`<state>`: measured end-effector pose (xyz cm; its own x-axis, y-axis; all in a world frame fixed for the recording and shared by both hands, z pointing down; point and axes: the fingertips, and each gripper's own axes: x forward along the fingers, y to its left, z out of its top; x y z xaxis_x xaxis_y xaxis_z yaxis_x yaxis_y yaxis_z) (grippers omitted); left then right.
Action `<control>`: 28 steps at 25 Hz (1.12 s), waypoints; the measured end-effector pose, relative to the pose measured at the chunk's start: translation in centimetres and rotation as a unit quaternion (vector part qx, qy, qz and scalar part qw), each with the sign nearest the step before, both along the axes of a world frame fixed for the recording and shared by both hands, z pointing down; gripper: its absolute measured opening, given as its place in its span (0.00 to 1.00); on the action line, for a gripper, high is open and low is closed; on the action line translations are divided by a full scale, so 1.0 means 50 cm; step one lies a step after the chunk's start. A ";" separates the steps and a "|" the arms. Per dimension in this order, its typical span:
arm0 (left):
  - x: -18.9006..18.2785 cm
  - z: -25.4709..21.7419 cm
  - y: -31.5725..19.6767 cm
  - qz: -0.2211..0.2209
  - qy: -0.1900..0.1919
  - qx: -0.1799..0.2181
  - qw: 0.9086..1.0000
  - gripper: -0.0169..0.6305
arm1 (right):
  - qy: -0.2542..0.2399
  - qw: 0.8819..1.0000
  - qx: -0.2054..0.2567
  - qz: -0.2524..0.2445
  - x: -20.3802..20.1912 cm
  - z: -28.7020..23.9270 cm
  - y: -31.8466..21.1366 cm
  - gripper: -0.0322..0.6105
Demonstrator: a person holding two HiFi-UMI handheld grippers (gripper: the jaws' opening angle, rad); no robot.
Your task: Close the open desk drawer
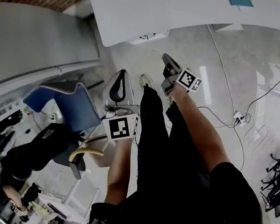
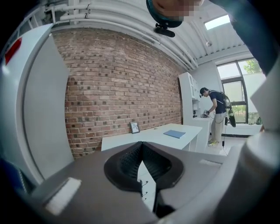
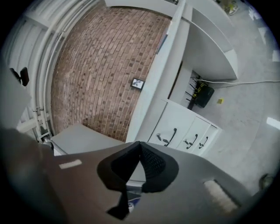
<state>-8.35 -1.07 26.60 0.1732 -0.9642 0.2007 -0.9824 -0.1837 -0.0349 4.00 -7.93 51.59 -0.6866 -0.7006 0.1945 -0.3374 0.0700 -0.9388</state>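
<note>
The white desk [image 1: 167, 11] stands ahead of me, with a white drawer unit [image 3: 183, 127] under it. Its three drawer fronts with dark handles [image 3: 171, 136] look flush; none stands out. In the left gripper view, some handles [image 2: 146, 189] show low down through the gap between my jaws. My left gripper [image 2: 141, 146] is shut and empty, held up in the air in front of my legs [image 1: 121, 78]. My right gripper [image 3: 139, 145] is also shut with nothing in it; it is raised further forward [image 1: 167, 61]. Neither touches the drawers.
A blue book [image 2: 175, 133] and a small picture frame [image 2: 134, 127] sit on the desk by the brick wall. Under the desk is a black bin [image 3: 202, 94]. Cables and a power strip [image 1: 238, 117] lie on the floor at right. A blue chair [image 1: 67, 102] is at my left. A person [image 2: 216, 114] stands at a far counter.
</note>
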 end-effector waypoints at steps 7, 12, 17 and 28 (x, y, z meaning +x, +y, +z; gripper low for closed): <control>0.045 -0.134 0.050 -0.018 -0.032 0.027 0.999 0.05 | 0.028 0.997 0.057 -0.041 0.044 -0.197 0.014 0.05; 0.060 -0.204 0.089 -0.043 -0.038 0.039 0.998 0.05 | 0.120 0.984 0.102 -0.077 0.087 -0.299 0.028 0.05; 0.059 -0.222 0.122 -0.047 -0.024 0.037 0.998 0.05 | 0.219 0.961 0.137 -0.101 0.120 -0.356 0.052 0.05; 0.051 -0.250 0.184 -0.024 0.009 0.023 0.999 0.05 | 0.360 0.881 0.275 -0.139 0.108 -0.553 0.165 0.05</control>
